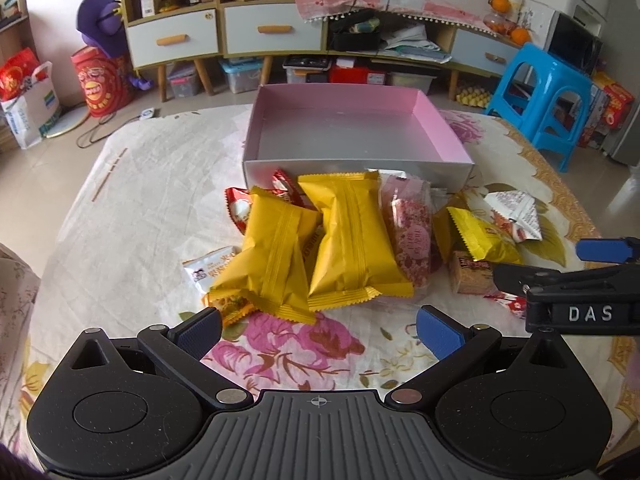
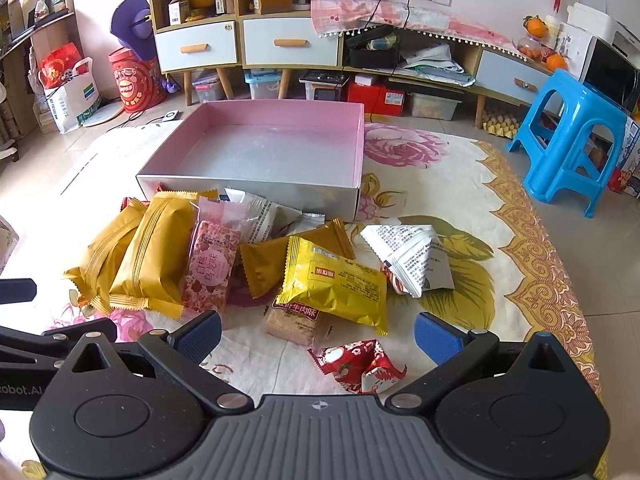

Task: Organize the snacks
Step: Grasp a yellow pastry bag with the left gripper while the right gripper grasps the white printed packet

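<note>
The left gripper [image 1: 318, 330] hovers over the floral cloth [image 1: 132, 208], jaws spread wide, gripping nothing. Ahead of it lie two gold packets [image 1: 280, 256], side by side and touching, with a pink packet [image 1: 412, 240] of printed Chinese characters against their right edge. Behind the pile stands the tray-shaped box [image 2: 256, 190], pink inside, silver outside, with no snacks in it; the pile touches its near wall. Further right lie a yellow packet [image 2: 336, 284] with small print too fine to read, a white triangular packet [image 2: 412, 260] covered in text, and a crumpled red wrapper [image 2: 360, 366]. The right gripper [image 2: 318, 336], jaws likewise wide and unloaded, frames that red wrapper. Its body reads "DAS" in the left wrist view.
</note>
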Demonstrator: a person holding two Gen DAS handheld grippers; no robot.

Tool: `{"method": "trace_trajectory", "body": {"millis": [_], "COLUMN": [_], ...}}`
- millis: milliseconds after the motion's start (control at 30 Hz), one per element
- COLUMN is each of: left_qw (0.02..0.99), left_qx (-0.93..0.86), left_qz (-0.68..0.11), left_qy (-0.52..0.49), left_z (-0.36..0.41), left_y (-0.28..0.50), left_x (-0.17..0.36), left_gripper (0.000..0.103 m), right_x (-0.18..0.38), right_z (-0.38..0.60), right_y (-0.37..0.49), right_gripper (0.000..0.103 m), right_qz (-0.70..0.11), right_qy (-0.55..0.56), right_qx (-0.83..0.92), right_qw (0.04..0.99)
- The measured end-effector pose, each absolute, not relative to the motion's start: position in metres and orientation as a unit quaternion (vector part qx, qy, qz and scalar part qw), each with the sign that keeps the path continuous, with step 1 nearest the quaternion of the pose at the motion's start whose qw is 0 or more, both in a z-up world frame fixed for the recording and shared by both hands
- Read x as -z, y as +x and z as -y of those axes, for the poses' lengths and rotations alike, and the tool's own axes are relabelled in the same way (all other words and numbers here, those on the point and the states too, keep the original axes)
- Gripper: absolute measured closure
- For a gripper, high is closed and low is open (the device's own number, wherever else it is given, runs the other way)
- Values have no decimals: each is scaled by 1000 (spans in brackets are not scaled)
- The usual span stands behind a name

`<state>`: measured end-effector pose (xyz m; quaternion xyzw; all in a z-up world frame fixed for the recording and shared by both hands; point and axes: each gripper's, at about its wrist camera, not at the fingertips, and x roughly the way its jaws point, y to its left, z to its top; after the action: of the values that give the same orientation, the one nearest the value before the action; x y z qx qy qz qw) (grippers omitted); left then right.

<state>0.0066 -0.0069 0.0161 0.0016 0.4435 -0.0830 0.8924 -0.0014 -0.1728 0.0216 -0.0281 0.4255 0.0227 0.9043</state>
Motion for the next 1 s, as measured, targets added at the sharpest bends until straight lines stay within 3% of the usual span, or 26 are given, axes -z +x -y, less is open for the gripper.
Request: {"method": "trace_trajectory", "body": {"millis": [233, 533, 667, 800, 1000], "left_qw": [891, 902, 907, 901, 891], "left_qx": [114, 164, 177, 192, 217], "left_qz": [-439, -399, -380, -382, -392], "left_qy": [-13, 4, -34, -71, -68], "left_z": [4, 10, 0, -8, -1], "left_y": [9, 33, 46, 57, 70], "left_x": [-20, -41, -37, -26, -10], "left_gripper": [0, 5, 14, 37, 56], "right_x": [-44, -43, -32, -17, 2], "right_z": [189, 227, 246, 261, 272], "right_y": [8, 47, 62, 71, 85], "right_gripper": [10, 16, 20, 22, 24], "right_qz": [-396, -451, -451, -462, -474], "right_qy": [-20, 97, 127, 147, 168], "right_qx": [-15, -53, -17, 7, 27], "right_qw": [918, 886, 883, 875, 864]}}
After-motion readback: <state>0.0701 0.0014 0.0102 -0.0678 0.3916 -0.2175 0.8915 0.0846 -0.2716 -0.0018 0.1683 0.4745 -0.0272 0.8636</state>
